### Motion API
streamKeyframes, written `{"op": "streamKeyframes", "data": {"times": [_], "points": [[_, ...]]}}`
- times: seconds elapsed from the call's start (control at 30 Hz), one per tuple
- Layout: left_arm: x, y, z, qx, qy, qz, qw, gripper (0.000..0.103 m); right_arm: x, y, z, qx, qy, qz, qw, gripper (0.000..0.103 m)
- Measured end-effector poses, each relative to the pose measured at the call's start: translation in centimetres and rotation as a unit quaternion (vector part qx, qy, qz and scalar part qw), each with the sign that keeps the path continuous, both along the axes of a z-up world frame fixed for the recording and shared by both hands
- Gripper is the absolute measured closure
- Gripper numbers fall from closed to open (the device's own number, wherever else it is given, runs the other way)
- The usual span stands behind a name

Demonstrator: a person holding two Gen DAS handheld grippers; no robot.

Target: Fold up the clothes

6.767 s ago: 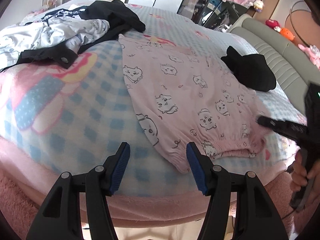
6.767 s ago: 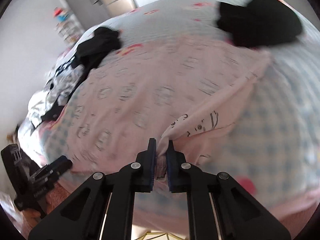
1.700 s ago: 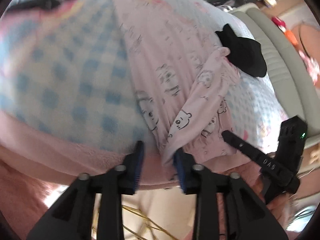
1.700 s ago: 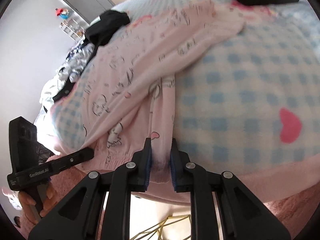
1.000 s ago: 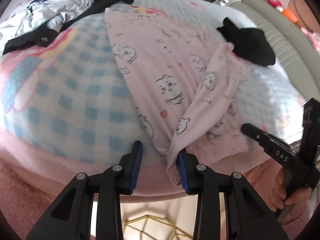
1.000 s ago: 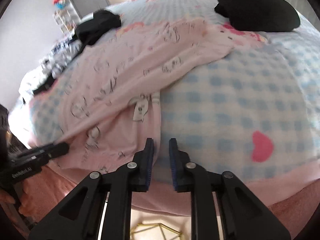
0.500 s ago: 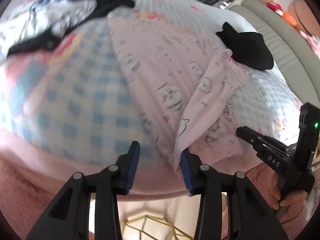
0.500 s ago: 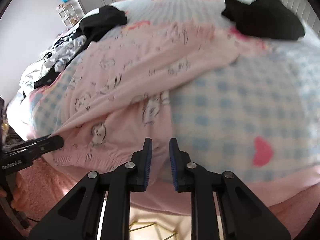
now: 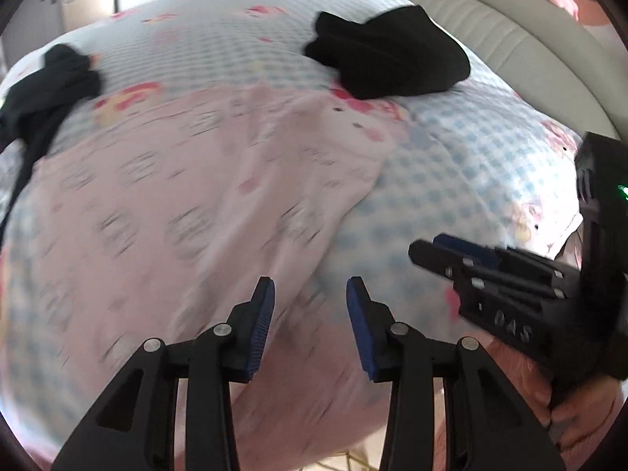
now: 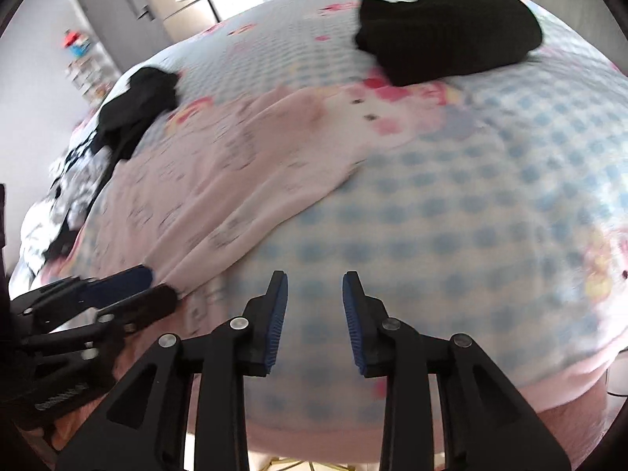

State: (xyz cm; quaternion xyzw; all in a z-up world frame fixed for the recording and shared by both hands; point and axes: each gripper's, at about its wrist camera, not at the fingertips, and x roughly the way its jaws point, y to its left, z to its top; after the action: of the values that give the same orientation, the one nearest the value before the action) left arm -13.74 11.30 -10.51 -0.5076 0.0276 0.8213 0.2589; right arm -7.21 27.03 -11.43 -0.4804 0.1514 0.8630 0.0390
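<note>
**Spreading over the bed, the pink garment lies loose of both grippers**

Filling both views, the bed [image 9: 451,165] wears a blue-and-white checked blanket with pink cartoon prints. On its left half lies the pink garment [image 9: 188,204], a pale piece with small dark printed figures, spread fairly flat, its right edge running on a slant from near the middle of the bed to the near edge. Motion blur smears the prints in both views, so the figures cannot be read.

A black garment [image 9: 392,59] sits bunched at the far right, well apart from the pink one; another black heap [image 9: 47,86] lies at the far left. Only the right wrist view shows the pile of black-and-white clothes [image 10: 66,196] at the left edge and the grey cupboards [image 10: 117,4] beyond; only the left wrist view shows the padded headboard [image 9: 510,39].

The left gripper [image 9: 310,322] hangs over the pink garment's near edge, jaws apart, nothing between them. The right gripper [image 10: 314,318] hangs over bare blanket just beside the garment; its jaws have just been opening and hold nothing. A hand [image 9: 581,404] on the right gripper is partly cut off.
</note>
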Motion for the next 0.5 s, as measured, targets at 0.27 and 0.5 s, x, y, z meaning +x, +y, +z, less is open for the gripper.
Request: {"op": "streamKeyframes", "data": {"times": [0.27,0.5], "points": [[-5.6,7.7,-2.1,-0.017,-0.005,-0.022,0.9996,0.063,-1.8,5.5,-0.7,0.007,-0.012,-0.057,0.998,0.074],[-7.2,10.3,-4.2,-0.026,-0.009,-0.029,0.9992,0.082,-2.6,6.6,-2.1,-0.003,-0.027,-0.056,0.998,0.074]]}}
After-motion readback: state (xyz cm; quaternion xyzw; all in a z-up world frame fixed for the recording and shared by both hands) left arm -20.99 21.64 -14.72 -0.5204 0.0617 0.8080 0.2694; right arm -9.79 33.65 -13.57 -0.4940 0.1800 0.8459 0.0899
